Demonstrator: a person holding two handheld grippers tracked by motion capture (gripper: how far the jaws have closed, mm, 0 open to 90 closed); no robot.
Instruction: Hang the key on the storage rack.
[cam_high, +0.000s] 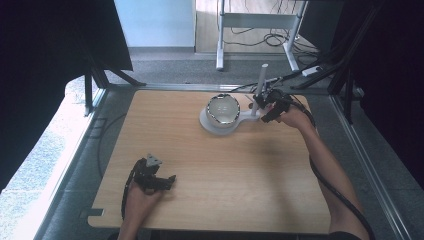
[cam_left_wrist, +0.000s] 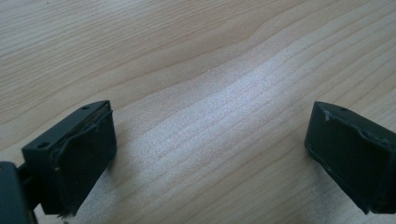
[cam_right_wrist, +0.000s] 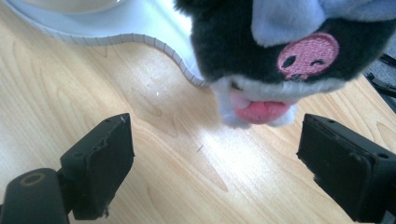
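A black and grey plush toy (cam_right_wrist: 261, 42) with a pink embroidered patch and a pink tongue hangs just ahead of my right gripper (cam_right_wrist: 215, 140). That gripper is open, and the toy's lower end sits above and beyond the gap between the jaws, touching neither. The toy overlaps a white ribbed base plate (cam_right_wrist: 140, 23). In the high view the right gripper (cam_high: 265, 112) is at the far right of the table, beside a white stand (cam_high: 210, 125) that carries a shiny bowl (cam_high: 223, 109) and an upright pole (cam_high: 261, 80). My left gripper (cam_left_wrist: 210, 126) is open over bare wood near the front left (cam_high: 167, 181).
The wooden table (cam_high: 225, 170) has a wide bare middle. Cables trail off the far right corner (cam_high: 300, 75). A white desk frame (cam_high: 255, 22) stands on the floor behind the table, and dark curtains flank both sides.
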